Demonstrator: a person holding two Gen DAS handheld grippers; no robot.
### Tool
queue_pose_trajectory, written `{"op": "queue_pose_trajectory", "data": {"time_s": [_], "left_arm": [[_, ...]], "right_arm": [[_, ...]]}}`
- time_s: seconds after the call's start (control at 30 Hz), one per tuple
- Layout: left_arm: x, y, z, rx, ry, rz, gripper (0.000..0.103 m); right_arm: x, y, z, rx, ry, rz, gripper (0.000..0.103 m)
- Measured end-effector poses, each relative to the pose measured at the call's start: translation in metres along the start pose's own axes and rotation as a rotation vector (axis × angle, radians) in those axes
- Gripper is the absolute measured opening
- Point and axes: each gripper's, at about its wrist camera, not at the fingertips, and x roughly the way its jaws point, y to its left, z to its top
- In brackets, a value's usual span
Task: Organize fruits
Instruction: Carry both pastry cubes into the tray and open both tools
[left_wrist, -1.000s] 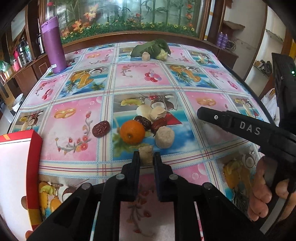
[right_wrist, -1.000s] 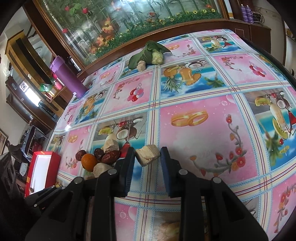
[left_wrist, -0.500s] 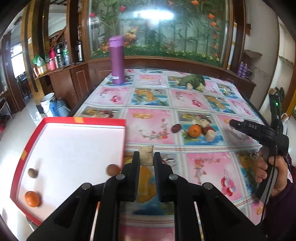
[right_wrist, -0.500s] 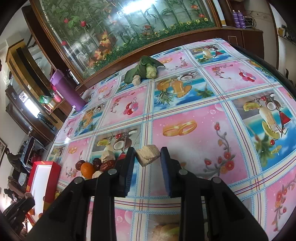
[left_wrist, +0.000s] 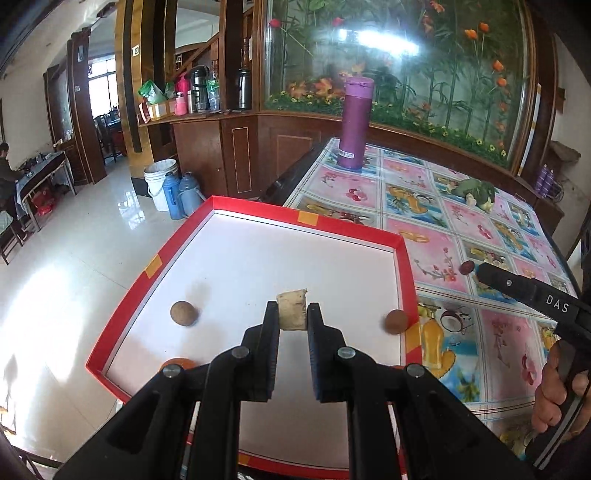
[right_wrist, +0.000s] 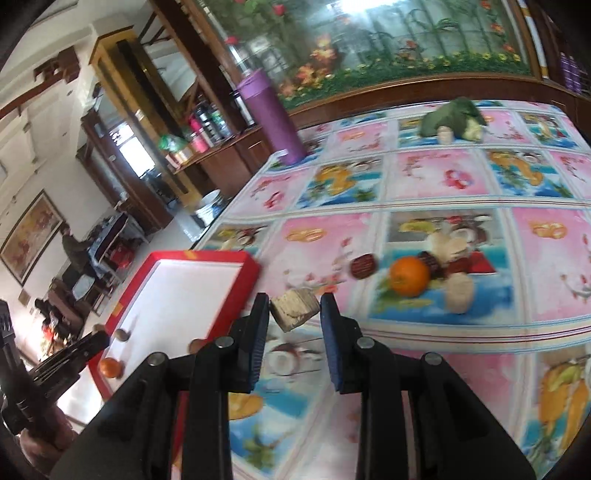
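My left gripper (left_wrist: 292, 314) is shut on a beige fruit chunk (left_wrist: 291, 308) and holds it above the red-rimmed white tray (left_wrist: 402, 273). In the tray lie two brown round fruits (left_wrist: 184, 313) (left_wrist: 396, 321) and an orange one (left_wrist: 177, 363), partly hidden by my gripper. My right gripper (right_wrist: 294, 310) is shut on another beige chunk (right_wrist: 294, 308), above the tablecloth just right of the tray (right_wrist: 243, 275). A pile stays on the table: an orange (right_wrist: 410, 276), red dates (right_wrist: 364, 266) and beige chunks (right_wrist: 459, 291).
A purple flask (left_wrist: 355, 123) stands at the table's far left corner. Green leafy produce (right_wrist: 454, 118) lies at the far side. The tray overhangs the table's left edge above the tiled floor. The right gripper (left_wrist: 532, 291) shows at the right of the left wrist view.
My left gripper has swung left from the pile and now holds its chunk over the tray. My right gripper has carried its chunk left, toward the tray.
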Motion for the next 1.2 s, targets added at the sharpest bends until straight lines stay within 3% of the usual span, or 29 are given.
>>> {"op": "queue_pose_trajectory", "data": {"time_s": [0.2,0.33,0.67,0.9,1.2], "left_arm": [[0.019,0.014,-0.007,0.008,0.048,0.036,0.013],[0.021,0.021,-0.013,0.011,0.060,0.039,0.013],[0.026,0.034,-0.013,0.011,0.063,0.068,0.013],[0.033,0.037,-0.015,0.007,0.080,0.073,0.013],[0.038,0.040,-0.016,0.001,0.100,0.119,0.015]], "right_arm": [[0.041,0.080,-0.002,-0.118,0.120,0.089,0.031],[0.070,0.108,-0.006,-0.151,0.180,0.069,0.031],[0.117,0.112,-0.009,-0.124,0.258,0.012,0.031],[0.131,0.109,-0.011,-0.128,0.289,-0.036,0.031],[0.131,0.109,-0.010,-0.121,0.288,-0.029,0.031]]}}
